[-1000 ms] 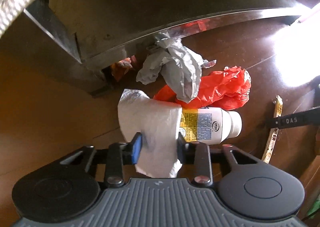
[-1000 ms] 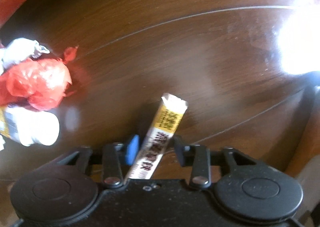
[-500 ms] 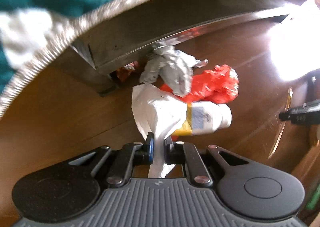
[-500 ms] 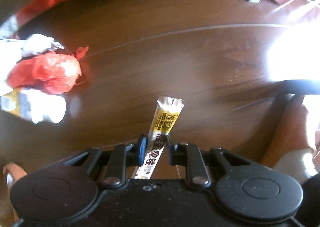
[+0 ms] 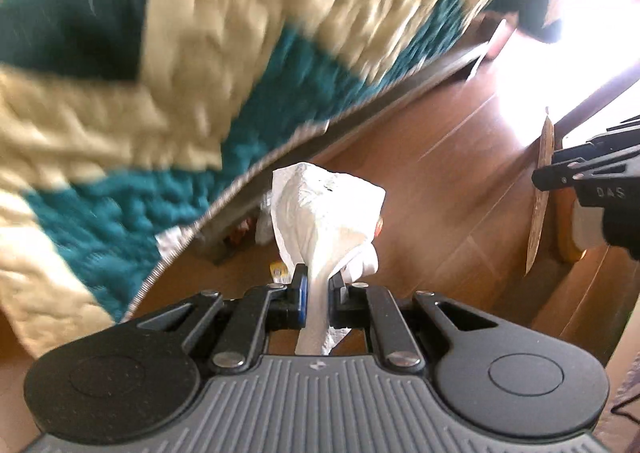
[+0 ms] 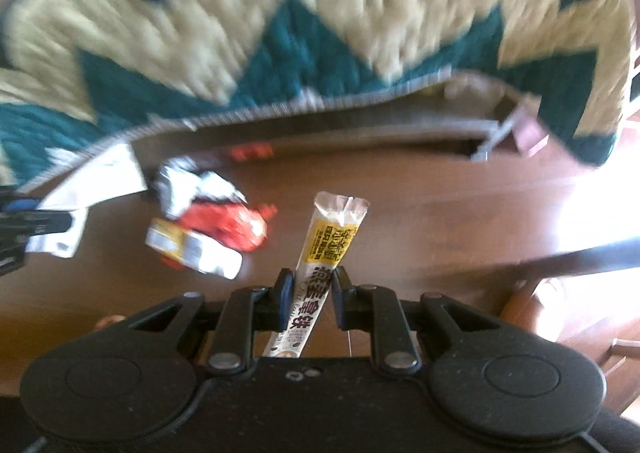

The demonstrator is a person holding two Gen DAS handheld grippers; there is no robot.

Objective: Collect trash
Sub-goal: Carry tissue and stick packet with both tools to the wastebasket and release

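Note:
My left gripper [image 5: 318, 285] is shut on a white paper tissue [image 5: 324, 205] and holds it well above the wooden floor [image 5: 440, 189]. My right gripper [image 6: 310, 289] is shut on a yellow and white stick sachet [image 6: 324, 253], also lifted; the sachet shows edge-on in the left wrist view [image 5: 542, 189]. On the floor lie a white bottle with a yellow label [image 6: 192, 249], a red plastic bag [image 6: 228, 225] and a crumpled silver wrapper [image 6: 188, 185]. The tissue hides most of these in the left wrist view.
A teal and cream quilt [image 5: 160, 53] hangs over a bed frame [image 6: 320, 129] just behind the trash pile. Bright sun glare falls on the floor at the right [image 5: 580, 33]. A dark furniture leg [image 6: 580, 253] crosses at the right.
Both grippers have risen from the floor with the tissue and the sachet held shut. The quilt now fills the upper half of both views. The floor trash looks smaller and farther.

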